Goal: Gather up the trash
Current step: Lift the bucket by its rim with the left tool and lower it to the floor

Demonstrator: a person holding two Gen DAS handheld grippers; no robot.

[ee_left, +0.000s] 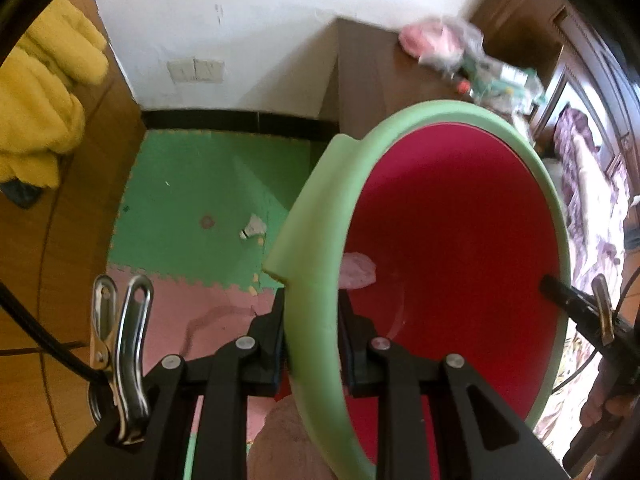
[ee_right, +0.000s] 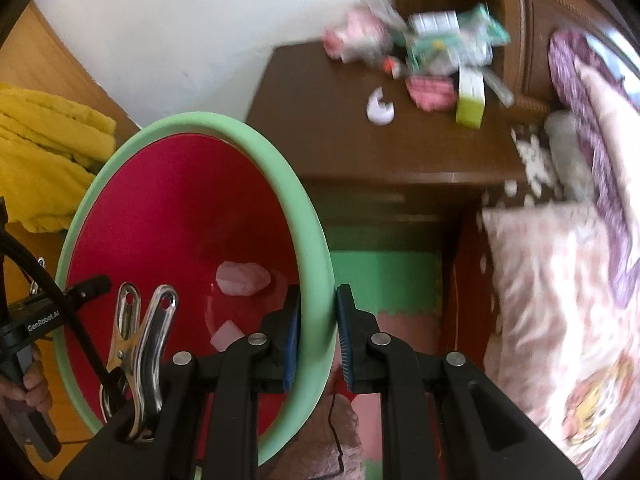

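Both tools point steeply down: our left tool (ee_left: 312, 344) and right tool (ee_right: 318, 344) clamp opposite sides of the bucket's green rim (ee_right: 312, 216).

The wide bin (ee_right: 192, 216) fills the middle of both views, blocking the way straight ahead. The worktop's (ee_right: 320, 132) near half, centre frame in the right view, lies bare; litter (ee_right: 432, 52) crowds its far end. The bed (ee_right: 560, 280) closes the right edge. Open floor (ee_left: 192, 184) lies left.
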